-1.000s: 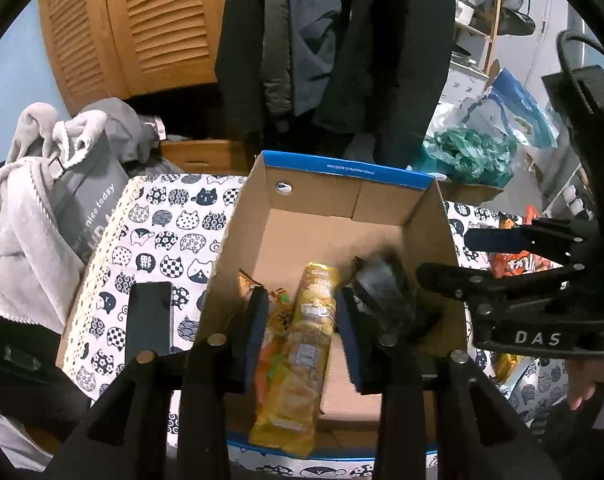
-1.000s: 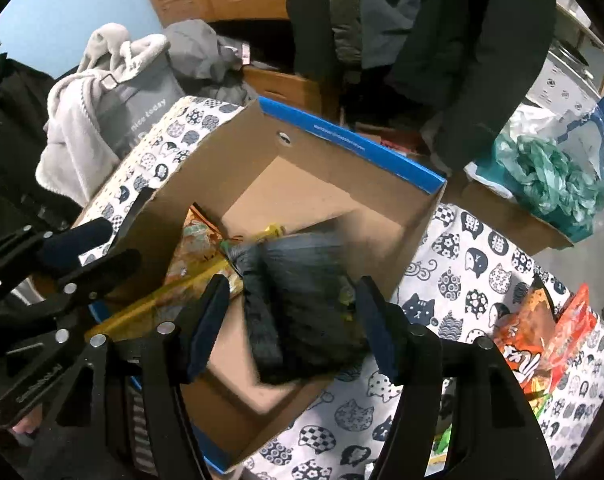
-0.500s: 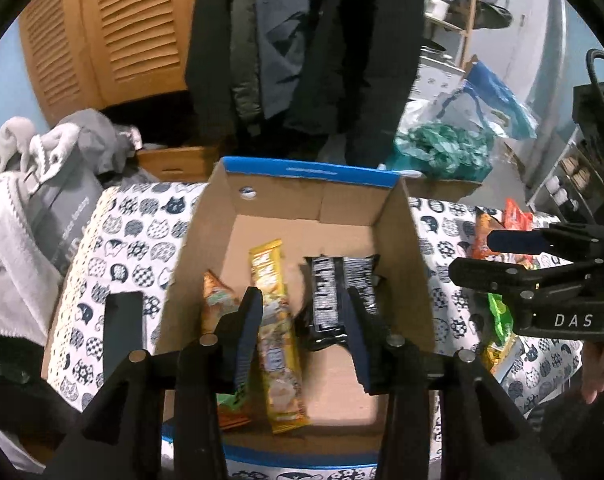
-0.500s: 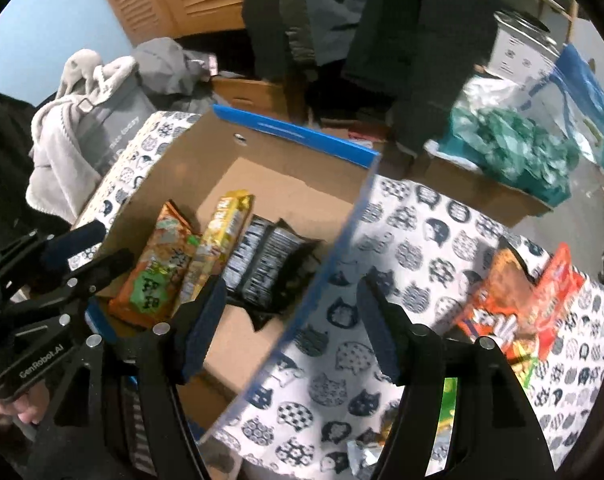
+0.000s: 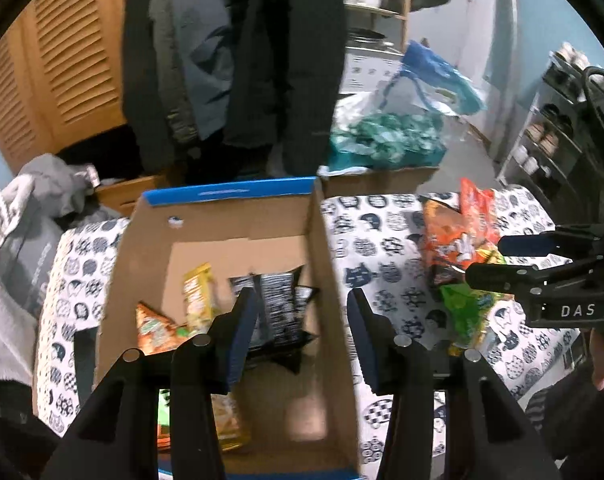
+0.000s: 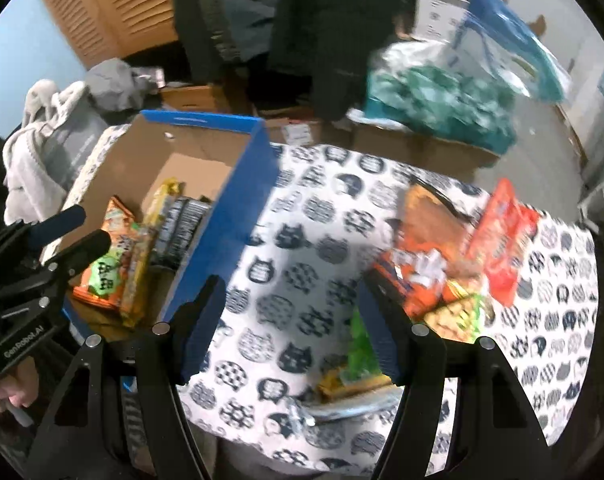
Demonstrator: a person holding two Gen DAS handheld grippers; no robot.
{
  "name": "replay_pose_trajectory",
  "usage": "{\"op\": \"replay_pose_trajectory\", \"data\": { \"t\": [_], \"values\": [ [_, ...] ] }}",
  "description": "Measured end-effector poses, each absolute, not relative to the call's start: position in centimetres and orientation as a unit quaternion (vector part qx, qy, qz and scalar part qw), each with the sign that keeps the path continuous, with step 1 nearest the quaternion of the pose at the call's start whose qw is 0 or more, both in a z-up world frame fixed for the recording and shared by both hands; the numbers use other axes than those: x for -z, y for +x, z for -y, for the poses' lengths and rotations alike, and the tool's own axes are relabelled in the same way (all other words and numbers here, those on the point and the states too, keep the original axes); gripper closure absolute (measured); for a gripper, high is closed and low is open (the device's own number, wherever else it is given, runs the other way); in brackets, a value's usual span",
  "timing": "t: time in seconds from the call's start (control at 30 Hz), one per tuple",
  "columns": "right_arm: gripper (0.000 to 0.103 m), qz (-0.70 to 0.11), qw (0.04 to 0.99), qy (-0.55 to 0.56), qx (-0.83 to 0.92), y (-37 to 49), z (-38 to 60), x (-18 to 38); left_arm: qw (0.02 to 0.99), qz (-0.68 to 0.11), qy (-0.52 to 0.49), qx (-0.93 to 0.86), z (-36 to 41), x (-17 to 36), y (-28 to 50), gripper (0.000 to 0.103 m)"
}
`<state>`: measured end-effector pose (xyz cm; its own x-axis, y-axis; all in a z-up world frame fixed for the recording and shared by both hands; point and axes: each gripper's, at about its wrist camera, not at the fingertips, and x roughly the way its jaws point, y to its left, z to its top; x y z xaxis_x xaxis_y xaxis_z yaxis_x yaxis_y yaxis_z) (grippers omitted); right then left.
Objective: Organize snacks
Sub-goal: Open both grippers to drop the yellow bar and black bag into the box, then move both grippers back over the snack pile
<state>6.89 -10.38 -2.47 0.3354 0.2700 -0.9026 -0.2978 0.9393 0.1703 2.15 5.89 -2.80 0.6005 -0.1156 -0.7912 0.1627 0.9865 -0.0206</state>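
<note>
Cat-print cloth [image 6: 298, 264] — on it: cardboard box [image 5: 322, 264], loose snack packets [image 6: 450, 252].

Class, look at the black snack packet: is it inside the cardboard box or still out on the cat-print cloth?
Inside. The black snack packet lies on the floor of the cardboard box, right of the yellow packet, within the walls.

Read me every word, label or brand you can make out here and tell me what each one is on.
"DAS": white letters on the black right gripper.
"GenRobot.AI": white letters on the black left gripper.
Print on the black-and-white snack packet, the yellow snack packet, the orange snack bags and the blue rim of the cardboard box: too blurred to read.
</note>
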Motion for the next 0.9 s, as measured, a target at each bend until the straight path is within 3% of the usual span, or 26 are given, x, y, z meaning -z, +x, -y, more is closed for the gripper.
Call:
{"op": "replay_pose_trajectory", "data": {
  "t": [0.4, 0.9],
  "values": [
    [0.036, -0.569, 0.813, 0.022, -0.124, 4.4, 16.6, 4.3, 0.872, -0.464, 0.075, 0.138, 1.0, 4.5, 1.6, 0.055],
    [0.036, -0.634, 0.768, 0.042, -0.087, 1.6, 19.4, 10.7, 0.836, -0.512, 0.114, 0.164, 5.9, 9.1, 0.4, 0.055]
  ]
}}
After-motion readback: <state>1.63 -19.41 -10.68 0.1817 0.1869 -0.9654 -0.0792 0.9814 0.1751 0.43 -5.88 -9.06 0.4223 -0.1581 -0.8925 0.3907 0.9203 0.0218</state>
